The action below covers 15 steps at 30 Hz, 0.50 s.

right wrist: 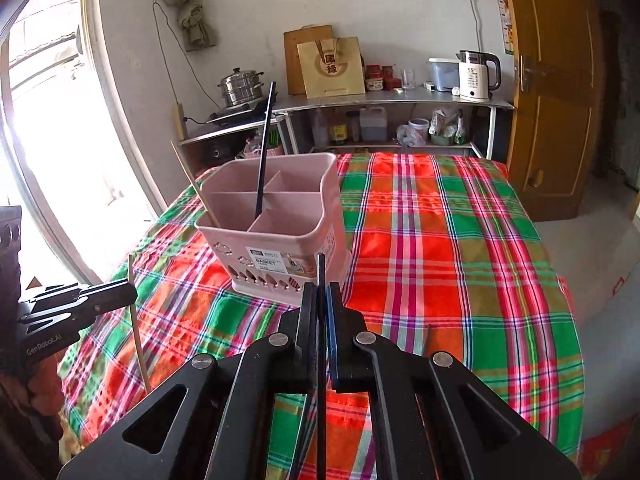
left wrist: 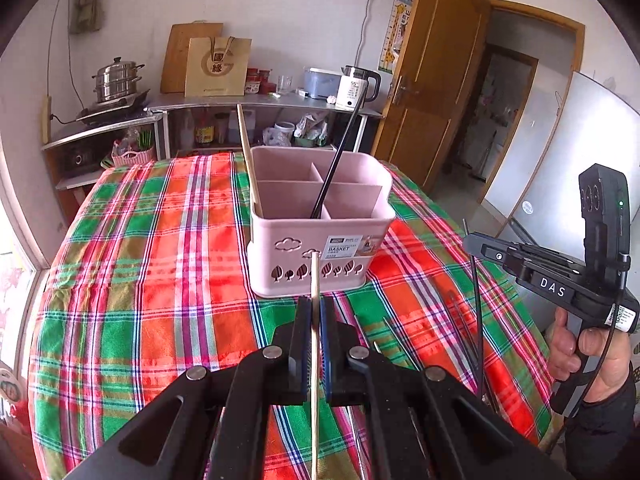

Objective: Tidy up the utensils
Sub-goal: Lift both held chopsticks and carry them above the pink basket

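Left wrist view: left tongs [left wrist: 315, 312] clamped on pale chopstick [left wrist: 315, 276], held upright, just before pink basket [left wrist: 320, 220] on plaid bench [left wrist: 160, 260]. Basket holds one pale, one black chopstick already. Advice: lift tip above rim, join pale mate at left.

Right wrist view: right tongs [right wrist: 321, 300] clamped on black chopstick [right wrist: 321, 272], near basket front. Advice: aim for compartment with black mate; release only once tip inside.

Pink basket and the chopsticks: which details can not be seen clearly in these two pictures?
- Pink basket: compartment floors hidden by its walls, both views.
- Label: small print too small.
- Wooden chopstick in left gripper: lower end cut off by the frame edge.
- Black chopstick in right gripper: lower end likewise cut off.
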Each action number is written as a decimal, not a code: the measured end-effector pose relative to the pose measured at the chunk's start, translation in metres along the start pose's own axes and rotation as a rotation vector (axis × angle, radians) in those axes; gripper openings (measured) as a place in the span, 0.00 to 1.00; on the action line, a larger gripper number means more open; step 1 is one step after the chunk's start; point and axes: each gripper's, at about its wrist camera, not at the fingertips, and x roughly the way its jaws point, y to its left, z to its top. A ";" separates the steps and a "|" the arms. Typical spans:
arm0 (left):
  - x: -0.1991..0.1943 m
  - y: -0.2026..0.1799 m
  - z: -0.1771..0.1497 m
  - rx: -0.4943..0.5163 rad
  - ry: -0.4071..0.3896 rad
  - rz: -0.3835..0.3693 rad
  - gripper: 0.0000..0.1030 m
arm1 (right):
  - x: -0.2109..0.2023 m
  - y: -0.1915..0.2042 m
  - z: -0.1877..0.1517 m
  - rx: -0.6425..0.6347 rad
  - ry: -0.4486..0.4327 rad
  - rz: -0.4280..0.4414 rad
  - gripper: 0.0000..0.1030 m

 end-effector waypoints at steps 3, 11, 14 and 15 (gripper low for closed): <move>-0.010 -0.002 0.007 0.008 -0.024 0.000 0.04 | -0.012 0.006 0.007 -0.015 -0.029 0.001 0.04; -0.028 -0.006 0.015 0.019 -0.061 -0.003 0.04 | -0.040 0.017 0.014 -0.050 -0.090 -0.003 0.04; -0.033 -0.008 0.017 0.025 -0.069 -0.004 0.04 | -0.049 0.020 0.017 -0.058 -0.109 -0.004 0.04; -0.035 -0.008 0.017 0.026 -0.071 -0.005 0.04 | -0.051 0.021 0.018 -0.061 -0.115 -0.005 0.04</move>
